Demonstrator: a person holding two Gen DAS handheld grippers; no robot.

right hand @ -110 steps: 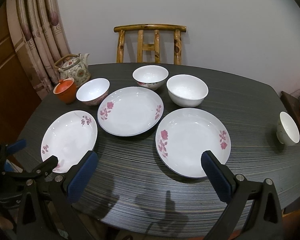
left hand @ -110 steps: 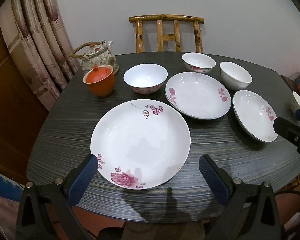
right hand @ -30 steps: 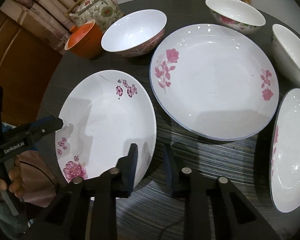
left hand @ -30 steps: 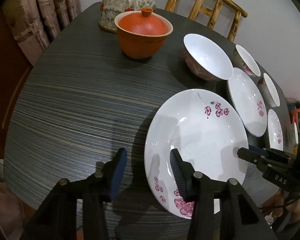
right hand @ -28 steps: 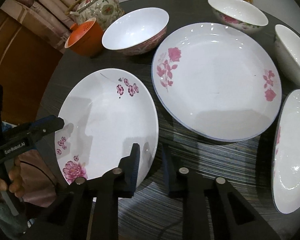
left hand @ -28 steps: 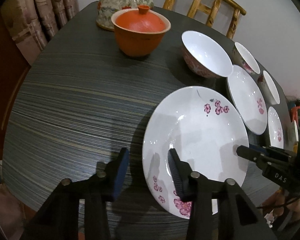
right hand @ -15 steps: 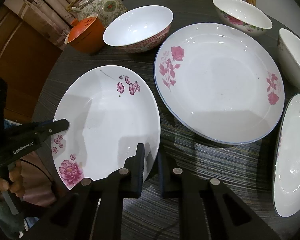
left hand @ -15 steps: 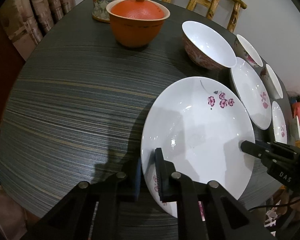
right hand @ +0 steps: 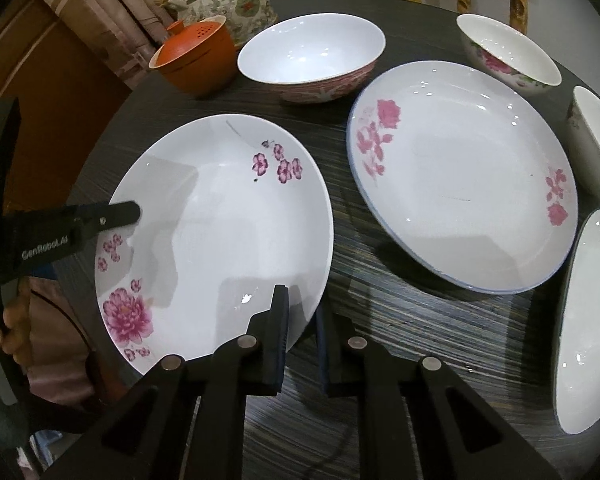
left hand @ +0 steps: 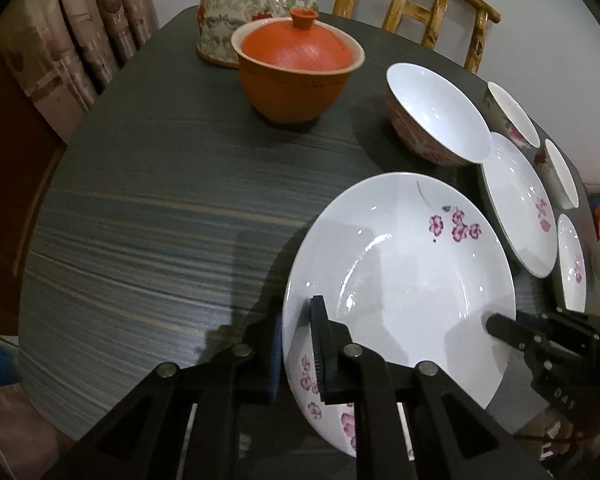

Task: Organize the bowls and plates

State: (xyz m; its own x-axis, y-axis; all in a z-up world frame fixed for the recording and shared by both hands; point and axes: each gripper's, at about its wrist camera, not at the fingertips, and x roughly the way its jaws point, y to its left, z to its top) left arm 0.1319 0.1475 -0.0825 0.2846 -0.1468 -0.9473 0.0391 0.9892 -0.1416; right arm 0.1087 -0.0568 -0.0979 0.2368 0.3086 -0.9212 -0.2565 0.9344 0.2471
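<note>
Both the left gripper (left hand: 296, 344) and right gripper (right hand: 302, 330) have just closed their fingers, pinching opposite rims of the plum-blossom plate (right hand: 220, 232) near the table's (left hand: 160, 200) front edge, ready to lift.

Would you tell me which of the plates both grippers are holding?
The plum-blossom plate nearest the table's edge; left gripper and right gripper pinch opposite rims.

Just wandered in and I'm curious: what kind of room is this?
Most likely a home dining area: a dark wood-grain table set with flowered plates and bowls, a floral teapot, and a bamboo chair pushed up behind it.
</note>
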